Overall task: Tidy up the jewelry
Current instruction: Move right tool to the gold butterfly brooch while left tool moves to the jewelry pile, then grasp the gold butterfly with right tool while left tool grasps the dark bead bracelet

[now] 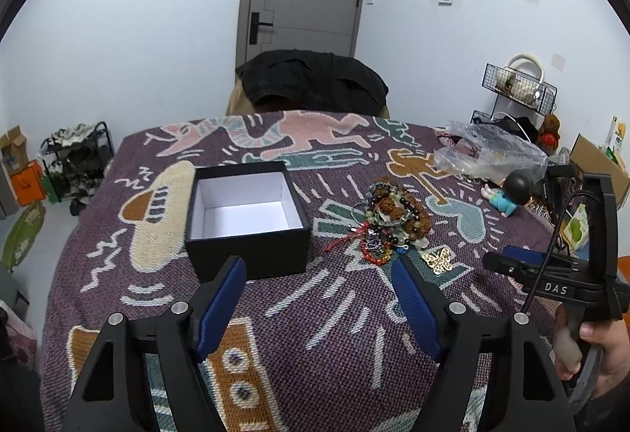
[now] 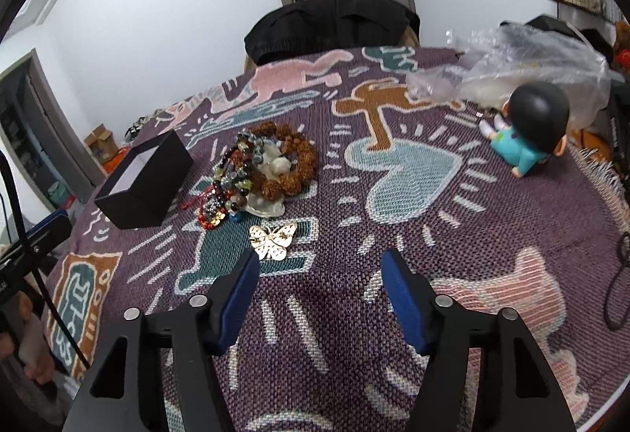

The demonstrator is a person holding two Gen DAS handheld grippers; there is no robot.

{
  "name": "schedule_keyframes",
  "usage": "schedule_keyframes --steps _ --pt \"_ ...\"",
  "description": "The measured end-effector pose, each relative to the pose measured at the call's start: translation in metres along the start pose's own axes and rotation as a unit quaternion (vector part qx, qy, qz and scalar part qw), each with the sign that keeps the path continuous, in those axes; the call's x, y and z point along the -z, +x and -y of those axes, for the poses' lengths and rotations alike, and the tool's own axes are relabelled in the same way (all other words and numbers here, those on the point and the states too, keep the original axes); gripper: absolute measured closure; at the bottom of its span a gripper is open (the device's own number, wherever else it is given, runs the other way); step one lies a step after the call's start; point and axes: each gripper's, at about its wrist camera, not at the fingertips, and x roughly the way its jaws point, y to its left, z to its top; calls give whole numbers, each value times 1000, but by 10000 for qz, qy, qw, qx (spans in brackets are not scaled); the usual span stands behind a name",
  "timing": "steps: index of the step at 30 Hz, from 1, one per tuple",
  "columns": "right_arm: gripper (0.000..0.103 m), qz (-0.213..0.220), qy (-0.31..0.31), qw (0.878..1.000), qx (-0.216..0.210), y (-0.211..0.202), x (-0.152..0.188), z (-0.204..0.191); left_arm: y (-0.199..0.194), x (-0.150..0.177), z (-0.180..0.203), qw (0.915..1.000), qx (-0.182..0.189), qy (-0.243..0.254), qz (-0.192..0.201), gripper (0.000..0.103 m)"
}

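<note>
The left gripper (image 1: 319, 270) hovers above the patterned cloth (image 1: 334, 345), jaws apart, nothing between the blue pads. The right gripper (image 2: 319, 259) hovers likewise, jaws apart and empty. Just beyond the right gripper's left finger lies a gold butterfly brooch (image 2: 273, 240), flat on the cloth. Farther on, a pile of bead bracelets (image 2: 264, 166) rests in a heap. Left of the pile stands an open black box (image 1: 248, 213), white inside and empty. At the far right lie a small doll (image 2: 527, 135) and a clear plastic bag (image 2: 519, 72).
</note>
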Motion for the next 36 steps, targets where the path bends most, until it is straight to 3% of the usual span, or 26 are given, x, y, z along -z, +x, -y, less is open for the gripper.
schedule_keyframes --steps 16,24,25,27,36 --pt "39 -662 -431 9969 -36 47 -16 -23 36 -5 -6 9988 237 -237 -349 42" --pt "38 -684 -1073 9910 406 64 -15 -47 49 -9 -9 9971 428 -370 -518 48" --pt "41 -655 -1134 9902 481 65 -15 -48 50 -11 -8 9968 460 -370 -536 48" --pt "66 -610 -1131 9903 521 63 -18 -45 52 -13 -6 9965 507 -360 -555 48" --pt "70 -458 -791 9953 316 49 -17 -17 66 -32 10 9948 728 -275 -655 49"
